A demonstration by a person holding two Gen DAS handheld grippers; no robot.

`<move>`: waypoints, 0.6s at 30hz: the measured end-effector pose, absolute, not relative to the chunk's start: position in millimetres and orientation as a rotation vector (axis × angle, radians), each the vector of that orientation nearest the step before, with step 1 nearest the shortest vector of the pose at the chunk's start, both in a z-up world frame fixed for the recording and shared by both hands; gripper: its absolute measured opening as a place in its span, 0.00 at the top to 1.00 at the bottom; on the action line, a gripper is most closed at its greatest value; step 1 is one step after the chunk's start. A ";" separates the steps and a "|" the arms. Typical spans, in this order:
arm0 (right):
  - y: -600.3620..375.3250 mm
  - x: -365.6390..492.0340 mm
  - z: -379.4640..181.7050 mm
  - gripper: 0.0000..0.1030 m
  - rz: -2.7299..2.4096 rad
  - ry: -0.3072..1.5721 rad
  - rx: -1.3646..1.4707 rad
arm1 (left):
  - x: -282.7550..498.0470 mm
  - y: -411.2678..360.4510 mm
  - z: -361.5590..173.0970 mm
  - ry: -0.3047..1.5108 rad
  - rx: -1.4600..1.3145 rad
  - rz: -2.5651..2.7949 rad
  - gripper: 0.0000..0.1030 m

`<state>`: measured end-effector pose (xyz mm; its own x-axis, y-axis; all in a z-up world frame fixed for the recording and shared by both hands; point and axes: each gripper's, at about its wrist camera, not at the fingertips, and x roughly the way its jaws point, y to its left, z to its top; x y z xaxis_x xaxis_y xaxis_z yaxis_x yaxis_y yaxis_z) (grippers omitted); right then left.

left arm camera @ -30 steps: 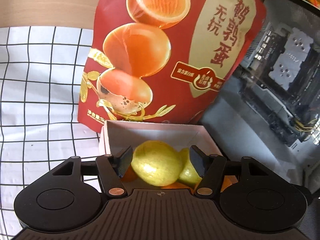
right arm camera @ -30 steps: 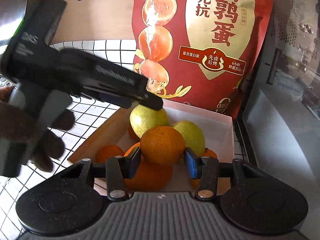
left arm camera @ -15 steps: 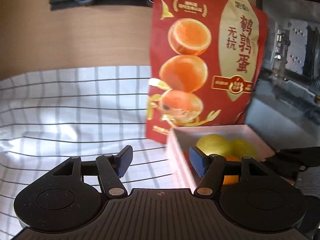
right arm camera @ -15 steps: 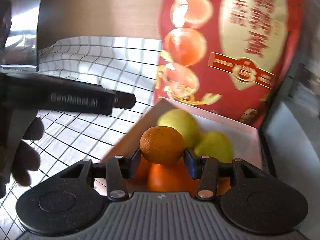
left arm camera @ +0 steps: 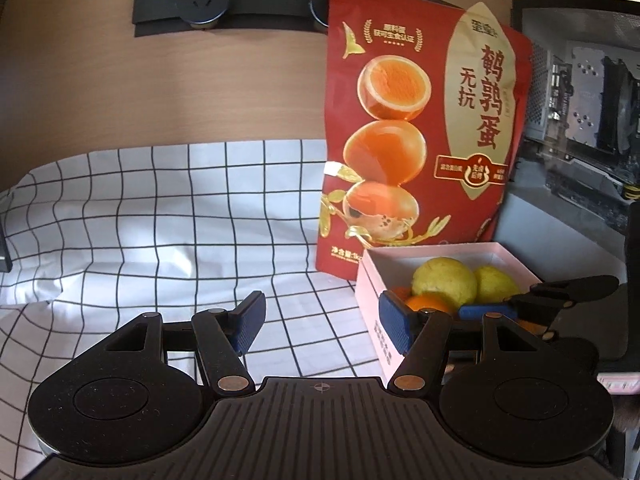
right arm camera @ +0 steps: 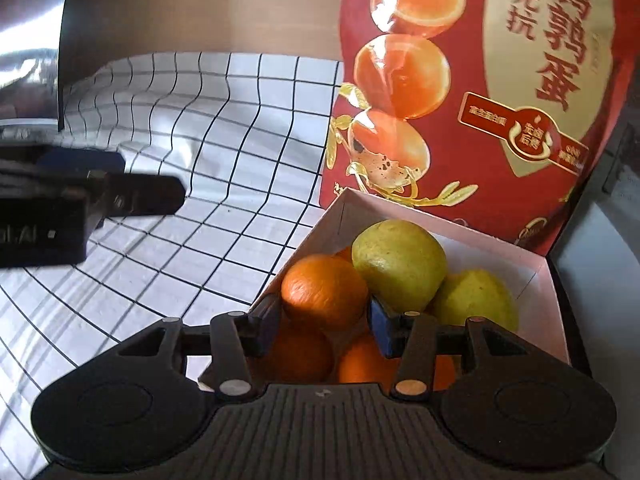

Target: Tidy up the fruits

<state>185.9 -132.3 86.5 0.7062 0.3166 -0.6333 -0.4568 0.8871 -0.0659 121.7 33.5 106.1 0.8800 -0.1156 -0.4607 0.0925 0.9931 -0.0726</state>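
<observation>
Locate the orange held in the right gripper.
In the right wrist view, the orange sits low centre between the right gripper's pads, above the pink box, left of a green fruit.

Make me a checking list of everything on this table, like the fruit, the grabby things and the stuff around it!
Surface: white checked tablecloth, wrinkled, bare at the left.
Job's things: pink box holding several oranges and two yellow-green fruits; one orange is in the right gripper.
Clutter: big red snack bag standing behind the box.
Grippers: left gripper jaws wide, holding nothing, over the cloth by the box's edge; right gripper jaws shut on the orange above the box.
Cables: nothing seen.
Surroundings: wooden wall with a dark socket strip; see-through computer case to the right.
</observation>
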 end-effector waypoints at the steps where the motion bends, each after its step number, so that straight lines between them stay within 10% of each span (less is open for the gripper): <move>1: -136.2 184.5 87.7 0.53 0.431 0.656 -0.211 | 120.3 32.6 105.7 0.484 -0.048 -0.113 0.34; 18: -196.8 72.1 82.4 0.34 0.379 0.615 -0.190 | 52.6 -6.4 56.0 0.629 0.032 -0.189 0.34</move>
<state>72.1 -196.8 82.4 0.7513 0.2885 -0.5936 -0.4003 0.9143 -0.0622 52.6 -6.4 56.0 0.7920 -0.1657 -0.5876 0.1852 0.9823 -0.0274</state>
